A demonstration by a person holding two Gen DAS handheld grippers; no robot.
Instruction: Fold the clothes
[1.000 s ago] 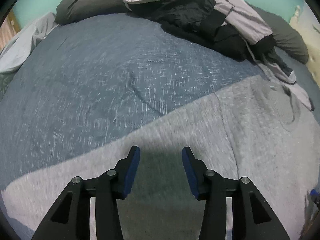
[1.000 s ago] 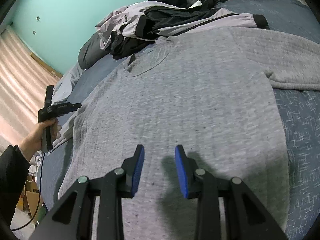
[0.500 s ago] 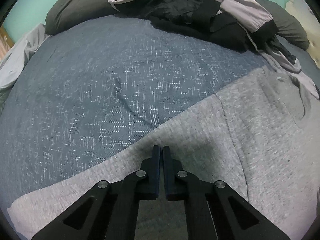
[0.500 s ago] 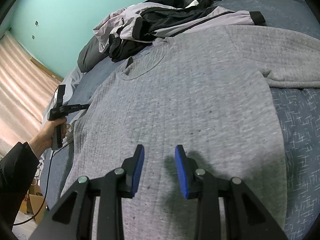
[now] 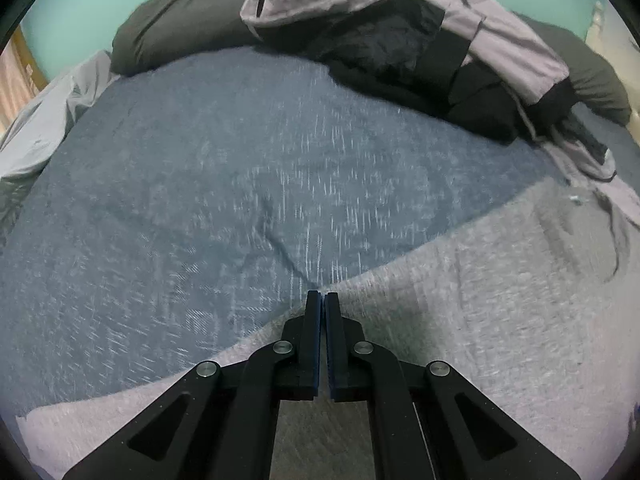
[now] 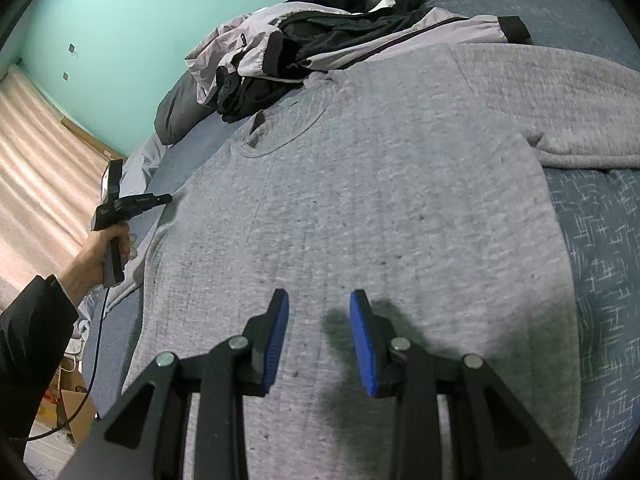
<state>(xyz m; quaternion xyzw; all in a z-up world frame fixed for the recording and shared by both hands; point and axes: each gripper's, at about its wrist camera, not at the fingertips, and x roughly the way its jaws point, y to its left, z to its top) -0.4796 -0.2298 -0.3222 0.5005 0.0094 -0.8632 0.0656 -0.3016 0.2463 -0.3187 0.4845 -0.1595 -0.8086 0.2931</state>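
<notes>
From our left wrist, the left gripper (image 5: 323, 300) has snapped closed since a second ago at the grey sweater's (image 5: 480, 320) sleeve edge on the blue bedspread (image 5: 200, 200) (apparently pinching cloth), so folding can start. From our right wrist, the right gripper (image 6: 318, 308) hovers part-open, empty, over the sweater's body.

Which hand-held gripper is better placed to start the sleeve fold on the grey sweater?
Left. The left hand-held gripper sits shut at the grey sweater sleeve's edge beside the blue bedspread. The right hand-held gripper hovers open mid-body, away from any edge.
</notes>
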